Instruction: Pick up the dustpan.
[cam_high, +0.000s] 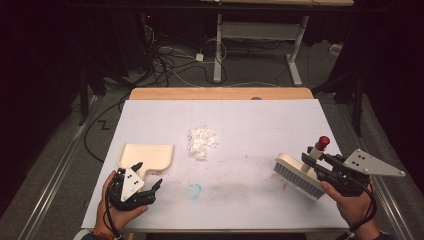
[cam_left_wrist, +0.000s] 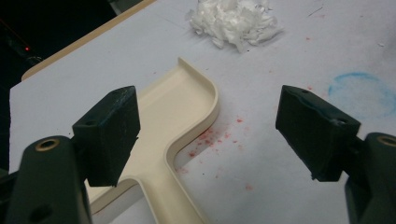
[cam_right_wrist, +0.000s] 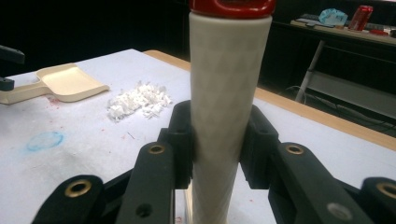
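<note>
Left tongs (cam_high: 148, 176) spread wide, holding nothing, hovering at the handle of a cream plastic dustpan (cam_high: 146, 155); in the left gripper view one pad (cam_left_wrist: 109, 135) above the handle, the other pad over bare sheet beside it. Dustpan flat on the counter (cam_high: 260, 125), smooth, raised rim with a rounded corner, open mouth facing away from the left tongs. Right tongs (cam_high: 320, 162) clamped on the round, pale, faintly patterned handle of a brush (cam_high: 300, 175), red cap on top, grey bristles toward the counter. Heap of white paper shreds (cam_high: 202, 142) between the two tongs, farther out, just beyond the dustpan's right corner. Wide bare white sheet between brush and heap; red speckles and a blue ring (cam_high: 194, 190) staining it. Wooden far edge well beyond the heap.
</note>
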